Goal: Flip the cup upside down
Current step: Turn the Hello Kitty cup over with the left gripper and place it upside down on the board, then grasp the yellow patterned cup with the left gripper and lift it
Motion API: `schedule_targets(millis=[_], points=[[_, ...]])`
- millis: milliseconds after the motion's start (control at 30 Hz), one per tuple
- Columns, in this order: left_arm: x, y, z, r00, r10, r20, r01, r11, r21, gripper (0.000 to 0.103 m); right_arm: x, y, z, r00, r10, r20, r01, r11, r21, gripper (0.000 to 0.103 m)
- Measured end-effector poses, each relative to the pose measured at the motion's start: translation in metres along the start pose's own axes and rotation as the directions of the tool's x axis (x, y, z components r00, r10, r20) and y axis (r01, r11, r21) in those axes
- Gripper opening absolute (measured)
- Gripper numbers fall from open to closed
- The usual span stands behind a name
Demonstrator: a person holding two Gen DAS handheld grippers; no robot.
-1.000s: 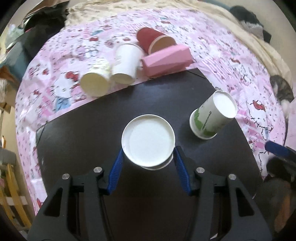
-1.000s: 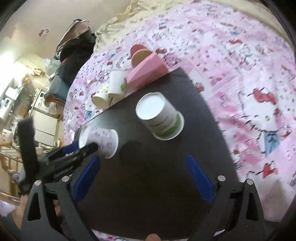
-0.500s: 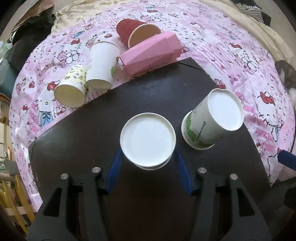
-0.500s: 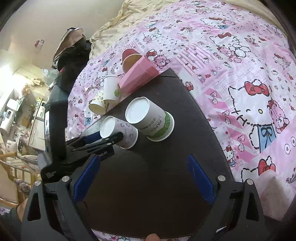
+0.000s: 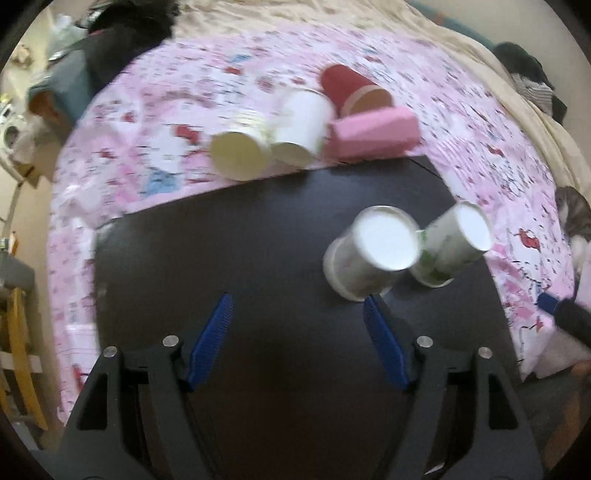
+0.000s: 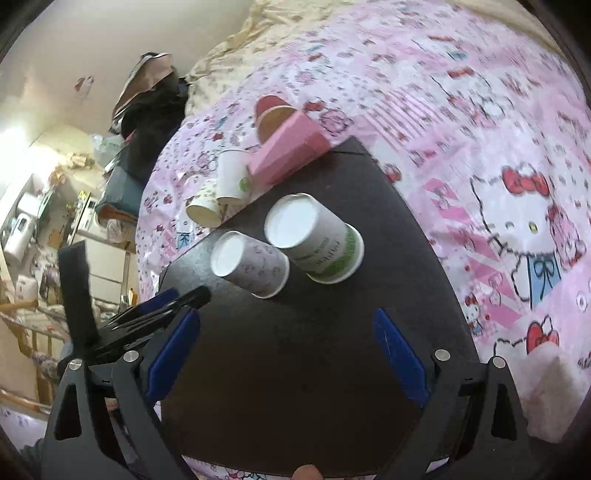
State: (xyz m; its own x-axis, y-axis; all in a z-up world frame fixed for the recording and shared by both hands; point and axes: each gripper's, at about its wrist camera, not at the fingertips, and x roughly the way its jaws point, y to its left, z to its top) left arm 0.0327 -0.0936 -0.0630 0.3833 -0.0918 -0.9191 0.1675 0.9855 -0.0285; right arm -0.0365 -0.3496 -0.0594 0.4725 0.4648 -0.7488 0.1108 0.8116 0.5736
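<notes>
Dark surface [image 6: 303, 354] laid over a bed spread with a pink cartoon-cat sheet [image 6: 480, 155]. Beyond the far edge, on the sheet: a yellow cup [image 5: 240, 153] and a white cup [image 5: 299, 129] on their sides, a red cup [image 5: 351, 88] also tipped over, and a pink box [image 5: 373, 133] overlapping the surface's rim. Cream blanket [image 5: 424, 33] bunched further back; dark bags [image 6: 147, 110] and cluttered shelves off to the side, blurred.

Half a second ago, patterned cup clamped between the left claw's pads, base up, centred in the left wrist view. Now let go: left claw [image 5: 299, 347] spread wide, nothing between the blue pads [image 5: 210, 347], drawn back and shifted sideways. Right claw [image 6: 288, 354] wide apart as before, empty, hanging over bare dark surface.

Patterned cup [image 6: 251, 266] now standing upside down on the surface, white base on top, rim down, just beside the green-printed cup [image 6: 317, 240], likewise inverted; seemingly touching or nearly so, hard to say through the blur. In the left wrist view, patterned cup [image 5: 369, 254] ahead of the claw and off to the right-hand pad's side, apart from it. In the right wrist view, ahead and slightly left of centre, well clear of the pads.
</notes>
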Motion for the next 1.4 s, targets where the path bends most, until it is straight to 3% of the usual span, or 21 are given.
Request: schedule_targets(millis=[167, 333, 600, 733, 833, 1100, 1400], points=[[-0.022, 0.046, -0.005, 0.993, 0.076, 0.089, -0.073, 0.996, -0.041, 0.071, 0.0, 0.032, 0.009, 0.999, -0.014, 0.039, 0.018, 0.993, -0.113, 0.1], [-0.017, 0.078, 0.024, 0.996, 0.039, 0.085, -0.032, 0.996, -0.079, 0.071, 0.012, 0.058, 0.028, 0.999, -0.028, 0.033, 0.034, 0.981, -0.192, 0.103], [0.029, 0.094, 0.117, 1.0, 0.012, -0.024, -0.013, 0.998, -0.062, 0.071, 0.03, 0.054, 0.037, 0.999, -0.034, 0.0, 0.034, 0.983, -0.18, 0.103], [0.068, 0.091, 0.161, 0.993, -0.037, -0.113, 0.028, 0.996, -0.081, 0.069, 0.032, 0.048, 0.039, 0.999, -0.047, 0.003, 0.047, 0.984, -0.172, 0.103], [0.094, 0.081, 0.186, 0.987, -0.026, -0.157, 0.018, 0.998, -0.054, 0.069, 0.033, 0.039, 0.04, 0.999, -0.04, -0.006, 0.039, 0.989, -0.145, 0.103], [0.143, 0.066, 0.206, 0.969, 0.044, -0.241, -0.047, 0.999, -0.004, 0.069, 0.033, 0.032, 0.042, 0.999, -0.028, -0.015, 0.026, 0.992, -0.12, 0.103], [0.173, 0.057, 0.203, 0.949, 0.036, -0.313, -0.034, 0.999, 0.013, 0.054, 0.034, 0.032, 0.041, 0.999, -0.027, -0.03, 0.023, 0.992, -0.123, 0.103]])
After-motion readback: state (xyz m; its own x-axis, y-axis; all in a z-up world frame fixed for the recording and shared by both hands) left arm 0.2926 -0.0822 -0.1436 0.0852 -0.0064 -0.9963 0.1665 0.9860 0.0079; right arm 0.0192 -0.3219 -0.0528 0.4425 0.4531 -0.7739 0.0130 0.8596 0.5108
